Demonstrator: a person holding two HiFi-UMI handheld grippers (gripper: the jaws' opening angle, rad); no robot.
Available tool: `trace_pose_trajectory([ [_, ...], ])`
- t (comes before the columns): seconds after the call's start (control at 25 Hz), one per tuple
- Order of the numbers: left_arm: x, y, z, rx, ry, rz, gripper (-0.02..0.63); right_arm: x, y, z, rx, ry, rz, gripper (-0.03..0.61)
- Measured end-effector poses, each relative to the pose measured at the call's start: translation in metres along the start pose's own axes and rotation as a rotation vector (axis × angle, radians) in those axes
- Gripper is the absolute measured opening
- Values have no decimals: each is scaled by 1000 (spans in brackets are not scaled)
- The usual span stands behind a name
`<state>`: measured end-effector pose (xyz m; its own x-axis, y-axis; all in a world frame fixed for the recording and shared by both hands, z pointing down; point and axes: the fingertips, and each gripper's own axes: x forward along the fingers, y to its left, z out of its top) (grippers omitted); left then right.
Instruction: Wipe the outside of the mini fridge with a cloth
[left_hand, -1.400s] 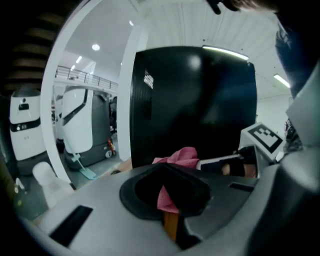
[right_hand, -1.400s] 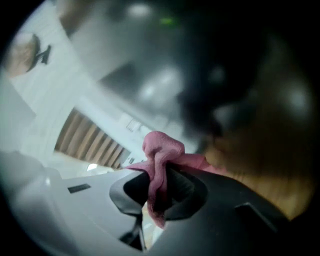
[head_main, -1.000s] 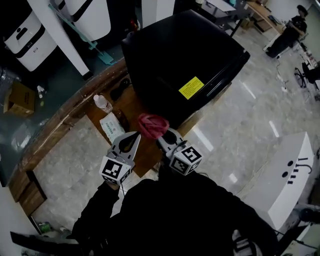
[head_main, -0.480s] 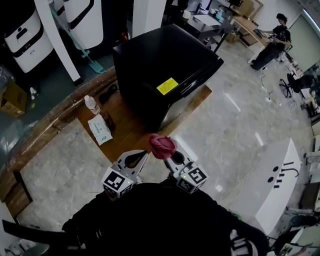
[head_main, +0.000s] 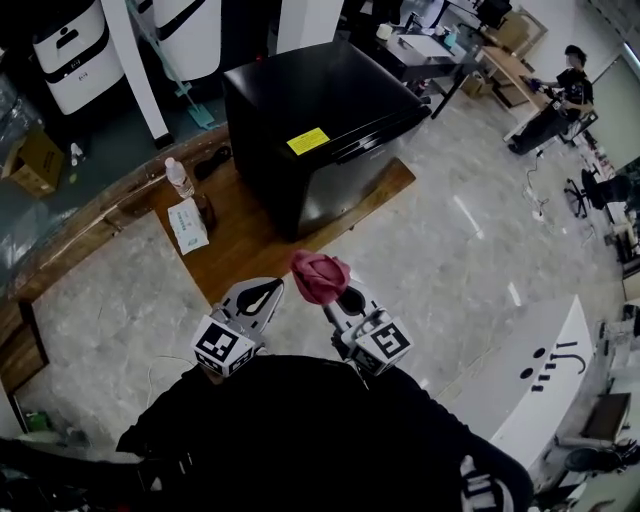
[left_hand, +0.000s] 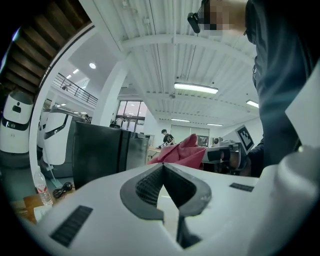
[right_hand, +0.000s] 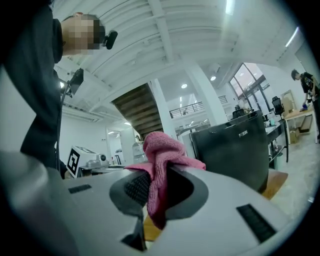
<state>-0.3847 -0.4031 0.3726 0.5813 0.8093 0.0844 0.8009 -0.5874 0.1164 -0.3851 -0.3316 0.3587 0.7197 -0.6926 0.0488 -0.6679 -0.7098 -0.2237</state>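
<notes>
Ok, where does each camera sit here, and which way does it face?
Head view: on the person's head, looking steeply down at the mini fridge; shows the torso, left tool, right tool gripping the pink cloth.
Left gripper view: on the left tool, facing along its closed, empty jaws toward the ceiling; torso at right.
Right gripper view: on the right tool, facing along jaws clamped on the cloth; torso at left.
Shared: all show fridge and cloth.

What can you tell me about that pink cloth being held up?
The pink cloth is a soft, knitted-looking rag, bunched into a crumpled lump. The right claw is shut on its middle, with one bunch bulging above the grip and a tail hanging below. It is held in the air, short of the black mini fridge, and touches nothing else.
</notes>
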Motion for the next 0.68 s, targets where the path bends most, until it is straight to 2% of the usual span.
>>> trace_pose_trajectory([
  [0.48, -15, -62, -3, 46, -21, 98, 5, -62, 18, 0, -11, -59, 65, 48],
  [0.68, -26, -94, -5, 41, -45, 98, 5, -88, 35, -7, 2, -51, 98, 48],
])
